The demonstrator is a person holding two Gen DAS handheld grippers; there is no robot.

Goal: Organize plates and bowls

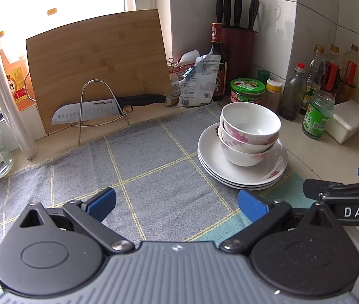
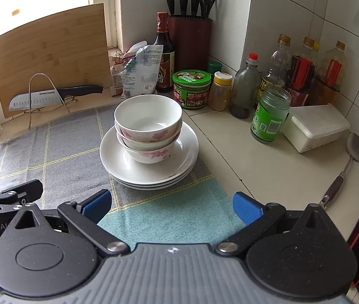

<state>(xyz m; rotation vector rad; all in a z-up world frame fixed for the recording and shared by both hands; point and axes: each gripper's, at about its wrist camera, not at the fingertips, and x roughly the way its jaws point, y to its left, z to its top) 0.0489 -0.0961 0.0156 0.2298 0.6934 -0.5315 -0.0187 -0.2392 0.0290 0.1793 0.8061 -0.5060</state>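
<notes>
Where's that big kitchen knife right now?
In both views the knife lies flat in a wire rack, at the foot of the cutting board by the window, left of the bowls.

tabletop (image 2: 268,167): pale, tiled wall behind
cloth (image 2: 73,157): grey checked, spread flat on it
plates (image 2: 128,167): stacked on the cloth
jars (image 2: 270,114): directly on tabletop, right
spatula (image 2: 351,157): lying right

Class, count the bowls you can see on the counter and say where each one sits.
3, nested on the plates: top bowl, middle bowl, bottom bowl. Any further bowl nested inside would be hidden.
</notes>
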